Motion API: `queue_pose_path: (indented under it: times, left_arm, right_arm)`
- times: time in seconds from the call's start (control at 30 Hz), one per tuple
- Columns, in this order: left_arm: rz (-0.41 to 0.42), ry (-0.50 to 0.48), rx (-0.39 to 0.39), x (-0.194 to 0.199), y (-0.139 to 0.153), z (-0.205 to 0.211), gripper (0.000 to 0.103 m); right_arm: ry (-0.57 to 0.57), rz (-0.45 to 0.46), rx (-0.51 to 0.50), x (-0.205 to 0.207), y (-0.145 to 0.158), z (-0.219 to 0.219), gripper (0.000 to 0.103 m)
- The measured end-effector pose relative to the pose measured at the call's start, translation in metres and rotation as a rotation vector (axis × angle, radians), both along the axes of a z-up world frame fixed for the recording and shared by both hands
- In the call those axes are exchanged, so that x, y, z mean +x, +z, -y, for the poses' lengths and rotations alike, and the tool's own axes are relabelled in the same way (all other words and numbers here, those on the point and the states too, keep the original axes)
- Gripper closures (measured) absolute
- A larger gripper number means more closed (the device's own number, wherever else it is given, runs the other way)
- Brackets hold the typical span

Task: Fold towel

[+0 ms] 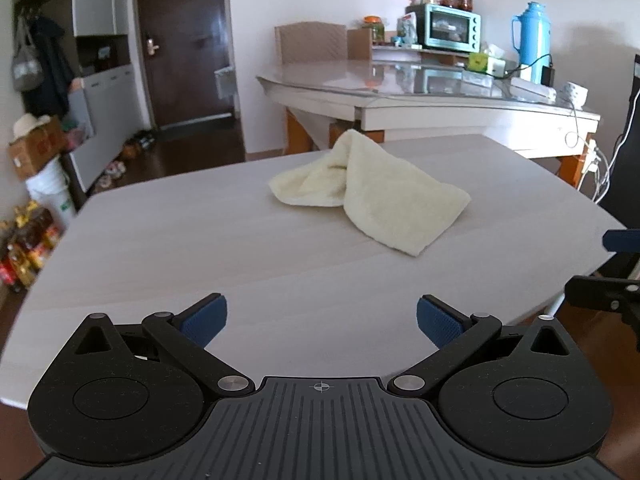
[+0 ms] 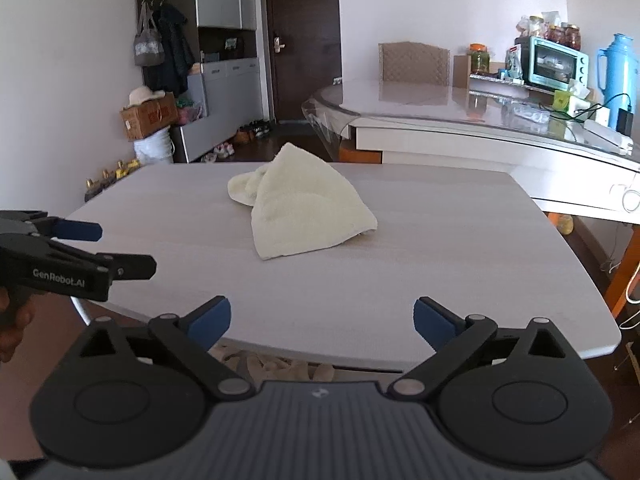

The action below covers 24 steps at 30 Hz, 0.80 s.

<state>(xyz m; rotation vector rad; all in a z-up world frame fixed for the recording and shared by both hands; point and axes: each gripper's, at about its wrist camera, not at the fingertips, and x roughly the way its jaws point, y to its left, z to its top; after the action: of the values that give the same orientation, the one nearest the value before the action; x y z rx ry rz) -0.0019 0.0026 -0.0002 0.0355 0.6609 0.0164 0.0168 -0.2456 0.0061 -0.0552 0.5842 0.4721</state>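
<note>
A cream towel (image 1: 368, 190) lies rumpled in a loose heap near the middle of the pale wood-grain tabletop (image 1: 160, 248), not squared into a neat fold; the folding remains to be done. Both the left hand-held gripper (image 1: 322, 320) and right hand-held gripper (image 2: 322, 320) hover spread and empty at the near edge. Behind stand a glass-topped dining table (image 1: 400, 84), a dark door (image 2: 300, 40) and cabinets.

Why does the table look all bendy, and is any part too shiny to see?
In the left wrist view the fisheye lens bows the table edges; the towel stays sharp and evenly lit. In the right wrist view the glass-topped table behind mirrors the room with pale glare, and the picture's corners go dark.
</note>
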Motion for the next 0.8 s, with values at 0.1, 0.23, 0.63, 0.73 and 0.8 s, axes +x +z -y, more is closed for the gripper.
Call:
queue_pose_path:
  times: [0.1, 0.23, 0.63, 0.73, 0.8]
  left_arm:
    - [0.04, 0.007, -0.005, -0.004, -0.001, -0.005, 0.0]
    - [0.097, 0.009, -0.004, -0.017, -0.002, -0.014, 0.0]
    - [0.064, 0.04, 0.041, -0.034, 0.004, 0.002, 0.0]
    - [0.06, 0.042, 0.032, -0.034, 0.004, 0.001, 0.0]
    - [0.061, 0.038, 0.03, -0.034, 0.005, 0.002, 0.0]
  right_arm:
    - [0.0, 0.014, 0.006, -0.005, 0.0, -0.001, 0.001]
    - [0.001, 0.033, 0.013, -0.012, 0.001, -0.002, 0.001]
    - [-0.005, 0.021, 0.023, -0.022, -0.006, -0.004, 0.001]
    - [-0.01, 0.013, 0.025, -0.02, -0.006, -0.003, 0.001]
    - [-0.007, 0.015, 0.025, -0.021, -0.006, -0.003, 0.001]
